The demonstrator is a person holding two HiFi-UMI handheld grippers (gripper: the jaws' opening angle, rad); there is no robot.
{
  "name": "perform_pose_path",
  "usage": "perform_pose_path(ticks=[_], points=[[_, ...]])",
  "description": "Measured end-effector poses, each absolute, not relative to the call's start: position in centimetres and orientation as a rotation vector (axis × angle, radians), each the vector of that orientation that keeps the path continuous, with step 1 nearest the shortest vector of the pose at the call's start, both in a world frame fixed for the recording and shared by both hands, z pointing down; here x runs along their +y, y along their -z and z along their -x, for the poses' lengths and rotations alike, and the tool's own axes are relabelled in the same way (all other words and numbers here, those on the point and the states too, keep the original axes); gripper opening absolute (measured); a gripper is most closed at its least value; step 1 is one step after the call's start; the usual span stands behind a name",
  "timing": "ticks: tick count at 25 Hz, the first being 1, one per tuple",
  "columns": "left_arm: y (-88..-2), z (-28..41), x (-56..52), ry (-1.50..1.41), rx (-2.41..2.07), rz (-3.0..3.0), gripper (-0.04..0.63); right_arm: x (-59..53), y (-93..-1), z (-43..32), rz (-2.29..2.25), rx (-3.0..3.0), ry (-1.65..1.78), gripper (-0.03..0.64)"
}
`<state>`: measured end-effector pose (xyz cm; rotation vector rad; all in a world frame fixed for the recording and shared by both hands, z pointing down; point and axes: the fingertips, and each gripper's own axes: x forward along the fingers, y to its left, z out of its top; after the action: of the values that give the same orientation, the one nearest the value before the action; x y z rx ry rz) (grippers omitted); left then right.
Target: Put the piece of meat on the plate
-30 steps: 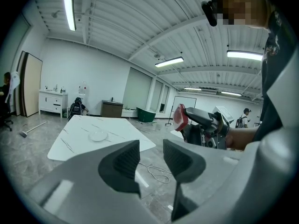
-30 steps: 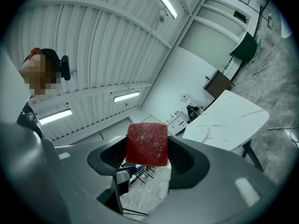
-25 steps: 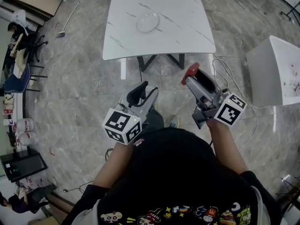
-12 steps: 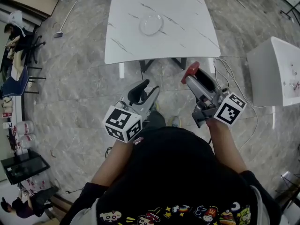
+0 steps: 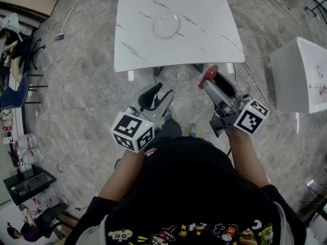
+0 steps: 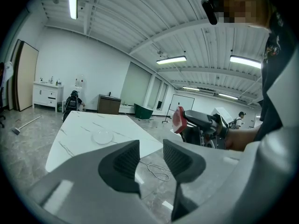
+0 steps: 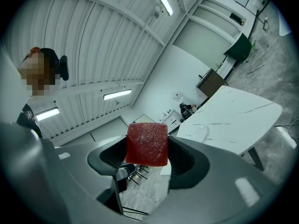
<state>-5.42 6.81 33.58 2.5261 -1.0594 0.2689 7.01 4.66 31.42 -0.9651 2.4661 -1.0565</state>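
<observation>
The meat [image 7: 147, 143], a red, square-cut block, sits clamped between the 2 jaws of the right gripper [image 5: 211, 82], which press on its 2 sides. In the head view it shows as a red lump at the tip of that gripper, up in the air over the floor [image 5: 87, 91], just short of the near edge of the table [image 5: 199, 14] and well apart from the plate [image 5: 167, 25].

The plate is clear glass and lies flat on the white, grey-veined table, nearer the far side than the near edge.

The left gripper [image 6: 150, 155] is held beside the right one at about the same height. Its jaws stand apart with nothing between them; through the gap only grey floor and a loop of cable [image 6: 159, 171] show. From its view the right gripper and the meat appear off to the right, with the table and plate ahead to the left.

Each gripper carries a cube with black-and-white square markers at its rear end, close to the person's dark shirt [image 5: 189, 188]. A second white table [image 5: 301, 75] stands to the right, apart from the first. The floor is grey stone tile.
</observation>
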Motion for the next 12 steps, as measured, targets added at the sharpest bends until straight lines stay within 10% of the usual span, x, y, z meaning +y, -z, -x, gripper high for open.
perform_pose_path(ticks=[12], points=[[-32.5, 7.5, 4.6, -0.264, -0.998, -2.561, 0.273, 3.1, -30.5, -4.8, 1.016, 2.45, 1.041, 0.298]])
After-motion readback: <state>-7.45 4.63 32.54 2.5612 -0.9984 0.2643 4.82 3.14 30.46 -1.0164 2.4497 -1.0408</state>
